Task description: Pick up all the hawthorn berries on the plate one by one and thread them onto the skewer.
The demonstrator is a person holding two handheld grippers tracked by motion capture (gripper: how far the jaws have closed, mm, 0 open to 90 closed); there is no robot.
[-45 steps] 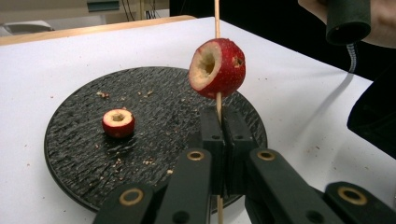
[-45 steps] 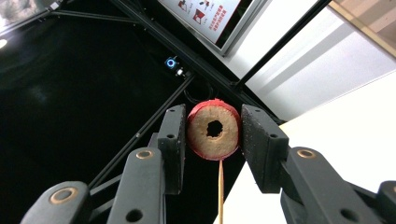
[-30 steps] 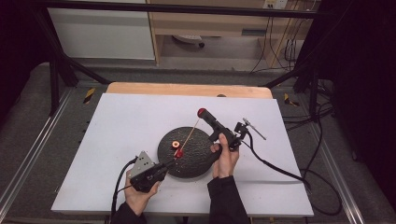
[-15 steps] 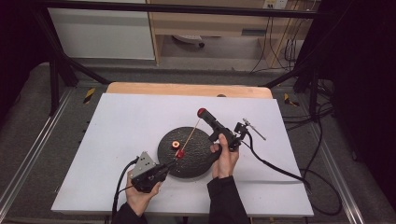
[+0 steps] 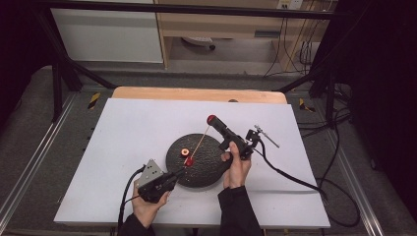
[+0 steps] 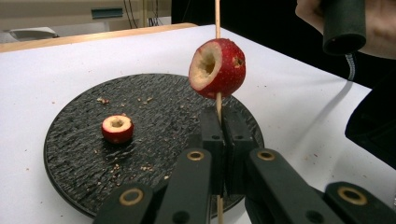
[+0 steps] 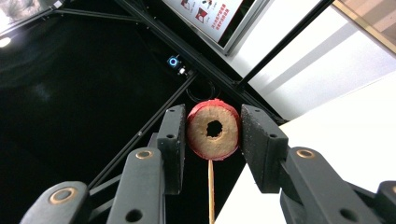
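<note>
A thin wooden skewer (image 5: 199, 144) slants up over the black round slate plate (image 5: 209, 167). My left gripper (image 5: 180, 171) is shut on its lower end, the two jaws pressed together around the stick (image 6: 218, 116). A cored red fruit (image 6: 217, 67) is threaded on the skewer just above those jaws. My right gripper (image 5: 212, 119) is shut on a second red cored fruit (image 7: 214, 129) at the skewer's upper end, with the skewer (image 7: 211, 191) running down from it. A third cored red piece (image 6: 117, 129) lies on the plate.
The plate sits near the front middle of a white table (image 5: 128, 128), with crumbs scattered on it. Cables trail from both grippers; the right one (image 5: 295, 179) runs off the table's right edge. A wooden strip (image 5: 196, 94) borders the far edge.
</note>
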